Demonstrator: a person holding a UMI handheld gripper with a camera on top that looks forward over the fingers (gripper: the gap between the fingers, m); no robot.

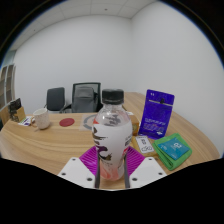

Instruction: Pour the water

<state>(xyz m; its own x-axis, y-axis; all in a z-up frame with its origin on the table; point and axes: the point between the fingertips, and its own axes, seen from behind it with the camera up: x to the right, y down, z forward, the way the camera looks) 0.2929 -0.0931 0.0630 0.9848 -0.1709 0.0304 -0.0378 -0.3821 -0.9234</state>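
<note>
A clear bottle (110, 135) with a white cap is seen upright between the fingers of the gripper (111, 169), and both pads (92, 163) are pressed against its lower body, so it is clamped. The bottle's base is hidden behind the fingers, so it cannot be told whether it rests on the table (40, 148). Its label is too blurred to be read. Beyond it, a white cup (43, 119) and a red disc (68, 121) are set on the table. To the right, a purple bag (158, 113) is stood upright and a teal box (174, 148) is laid flat. Two chairs (72, 97) are partly hidden behind the table.
</note>
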